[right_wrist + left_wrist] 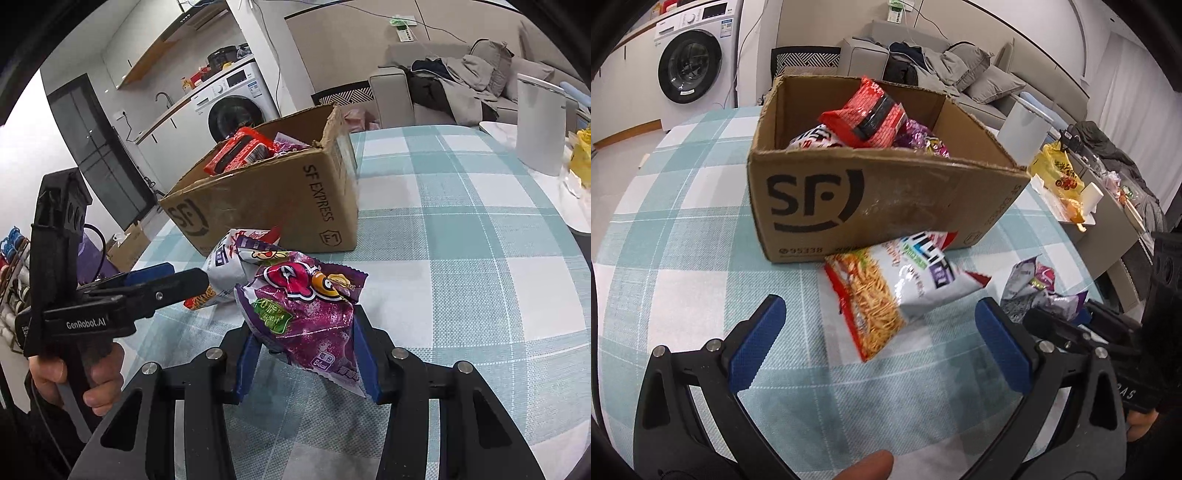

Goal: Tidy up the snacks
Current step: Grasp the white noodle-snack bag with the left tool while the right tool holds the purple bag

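Note:
A cardboard box (871, 199) (280, 206) stands on the checked tablecloth with a red snack pack (870, 114) (240, 149) and other bags inside. A white-and-red bag of noodle sticks (886, 291) (225, 266) lies against the box's near side. My left gripper (879, 343) (177, 277) is open just short of that bag, its blue pads on either side of the bag's near end and apart from it. My right gripper (308, 365) is shut on a purple snack bag (306, 310) (1038, 291), with the bag held a little above the cloth.
The table (683, 229) (461, 240) carries a white jug-like appliance (539, 125) (1027, 133) and a yellow bag (1058, 171) at its right. A sofa with clothes (942, 62) and a washing machine (690, 66) stand behind. A hand (92, 376) holds the left gripper.

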Demonstrator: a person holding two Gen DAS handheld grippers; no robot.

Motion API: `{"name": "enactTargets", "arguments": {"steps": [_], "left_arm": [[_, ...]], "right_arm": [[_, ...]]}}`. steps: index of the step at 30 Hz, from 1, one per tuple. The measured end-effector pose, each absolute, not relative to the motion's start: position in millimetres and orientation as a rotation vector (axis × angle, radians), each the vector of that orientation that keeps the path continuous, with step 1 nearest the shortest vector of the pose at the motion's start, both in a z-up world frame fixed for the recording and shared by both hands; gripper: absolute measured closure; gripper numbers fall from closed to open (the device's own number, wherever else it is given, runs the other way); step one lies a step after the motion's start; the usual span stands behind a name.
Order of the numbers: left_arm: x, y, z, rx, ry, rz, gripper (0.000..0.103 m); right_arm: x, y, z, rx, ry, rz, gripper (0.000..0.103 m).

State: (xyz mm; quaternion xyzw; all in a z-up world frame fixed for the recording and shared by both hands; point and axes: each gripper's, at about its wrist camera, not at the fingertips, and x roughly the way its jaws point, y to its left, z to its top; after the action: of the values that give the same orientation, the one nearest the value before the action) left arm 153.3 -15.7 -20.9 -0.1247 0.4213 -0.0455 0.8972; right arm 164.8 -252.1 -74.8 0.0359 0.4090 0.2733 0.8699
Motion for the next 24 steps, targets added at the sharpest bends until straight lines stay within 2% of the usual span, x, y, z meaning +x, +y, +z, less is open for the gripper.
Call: {"name": "enactTargets", "arguments": {"steps": [12, 19, 24], "left_arm": [[191.5, -25.5, -24.7, -0.286, 0.914, -0.072, 0.002], [213.8, -30.7, -35.8, -0.268, 0.966, -0.08, 0.015], [215.4, -36.8, -43.3, -0.266, 0.974, -0.097, 0.018]], "right_arm": [[167.2, -258.5, -74.9, 0.081, 0.858, 0.552, 0.056], [169.6, -260.2, -74.6, 0.085, 0.86, 0.549, 0.056], [170.0, -262.5, -74.2, 0.091, 0.86, 0.542, 0.056]]}}
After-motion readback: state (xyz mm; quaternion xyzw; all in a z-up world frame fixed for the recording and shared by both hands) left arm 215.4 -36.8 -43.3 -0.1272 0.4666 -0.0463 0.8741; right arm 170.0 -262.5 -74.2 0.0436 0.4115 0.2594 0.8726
